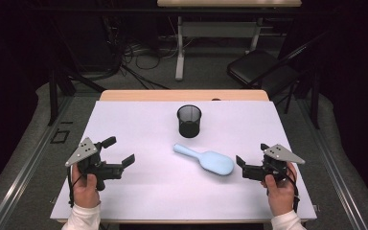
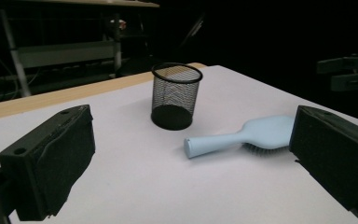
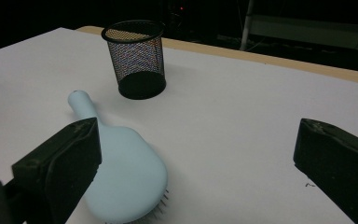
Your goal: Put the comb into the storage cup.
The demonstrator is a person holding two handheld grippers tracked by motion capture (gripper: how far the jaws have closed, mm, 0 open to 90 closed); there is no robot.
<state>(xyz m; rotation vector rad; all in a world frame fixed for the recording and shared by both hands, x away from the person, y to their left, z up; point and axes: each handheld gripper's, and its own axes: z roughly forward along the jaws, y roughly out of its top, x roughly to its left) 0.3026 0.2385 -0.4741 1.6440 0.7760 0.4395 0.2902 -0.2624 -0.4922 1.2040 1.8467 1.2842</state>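
The left tool (image 1: 116,152) is held low at the table's (image 1: 139,196) eight o'clock, jaws spread wide and gripping nothing; the right tool (image 1: 250,159) sits at four o'clock, likewise released with nothing between its jaws; both point inward toward the middle. Just beside the right tool, at its nine o'clock, lies the pale blue hairbrush (image 1: 206,160), bristles down on the white table, its handle aimed toward ten o'clock; the left tool is well apart from it. Beyond the handle, toward twelve o'clock, a black mesh cup (image 1: 189,120) stands upright, apart from the brush.
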